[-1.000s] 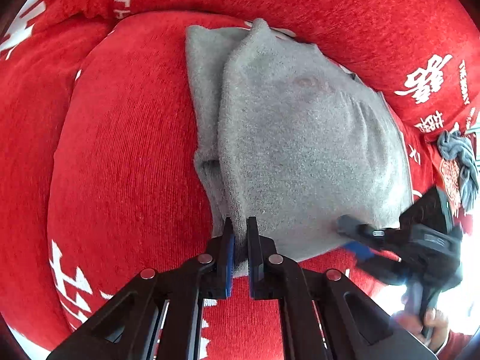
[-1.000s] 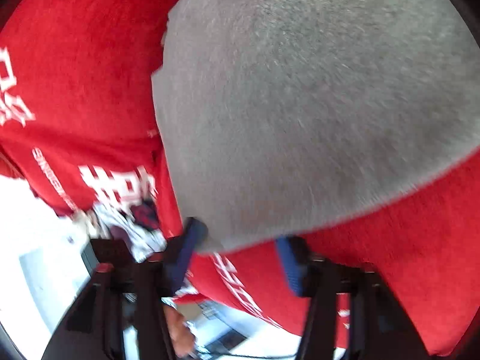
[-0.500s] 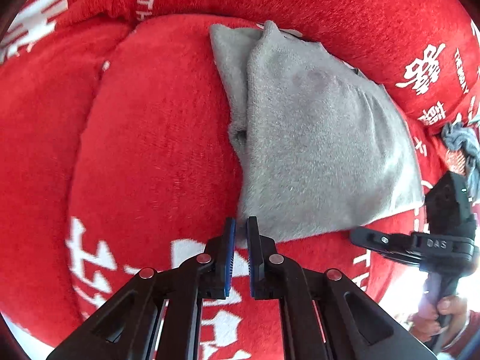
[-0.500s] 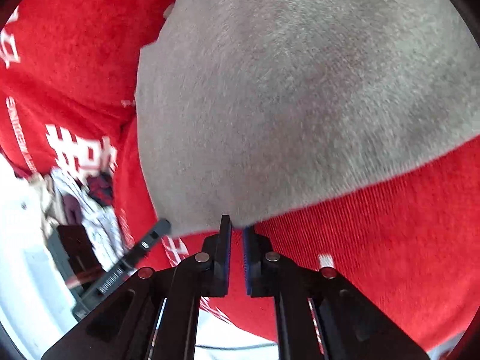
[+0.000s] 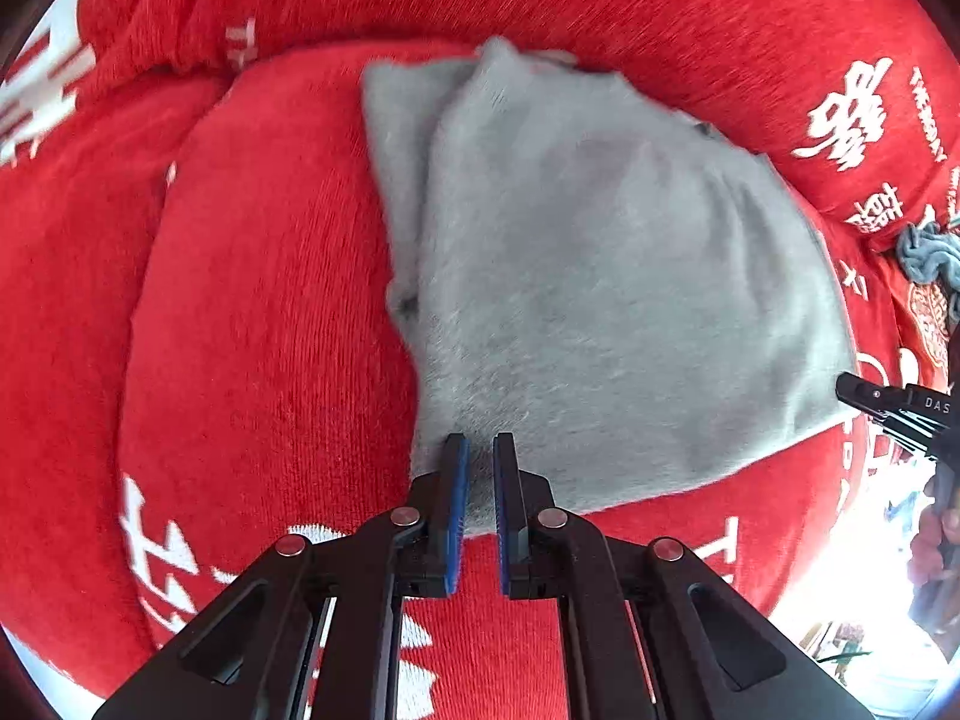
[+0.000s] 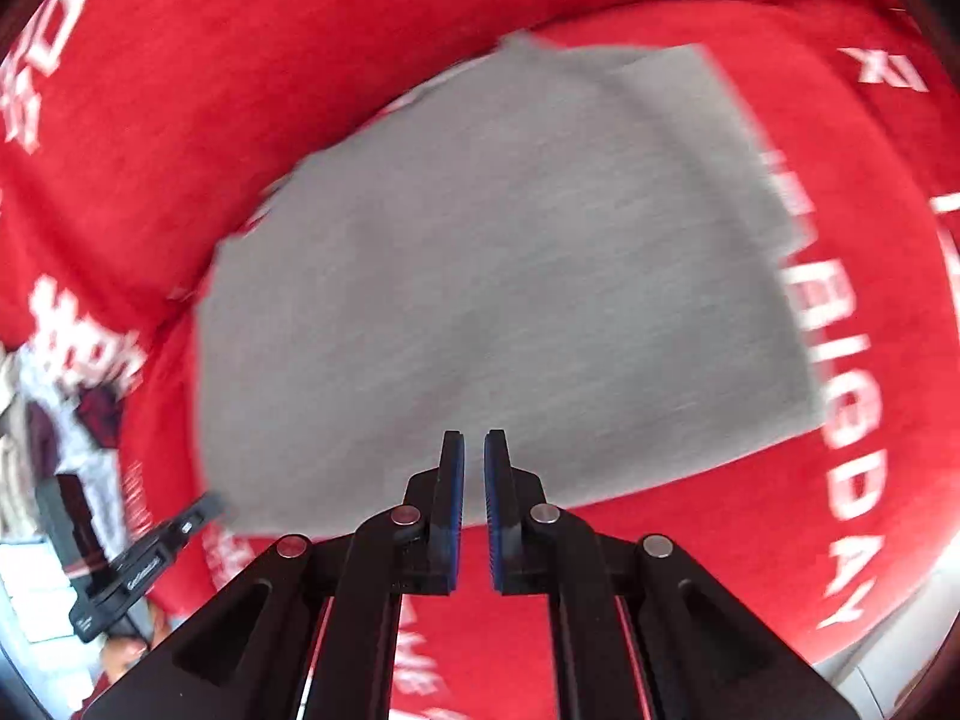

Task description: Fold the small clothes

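A grey fleecy garment (image 5: 600, 276) lies folded on a red cushion (image 5: 258, 312). My left gripper (image 5: 477, 450) is shut, with the garment's near left edge showing in the narrow gap between its jaws. My right gripper (image 6: 474, 444) is shut, above the near edge of the same grey garment (image 6: 510, 288); the view is blurred and no cloth shows between its jaws. The right gripper's tip also shows at the right edge of the left wrist view (image 5: 888, 402). The left gripper shows at the lower left of the right wrist view (image 6: 150, 552).
The cushion sits on a red cover with white lettering (image 5: 846, 114). A small blue-grey cloth (image 5: 930, 258) lies at the far right. A pile of other clothes (image 6: 54, 420) lies past the cushion's left edge in the right wrist view.
My right gripper closed from wide open and now sits back from the garment's edge. My left gripper stayed shut at the near edge and the garment settled flat on the cushion.
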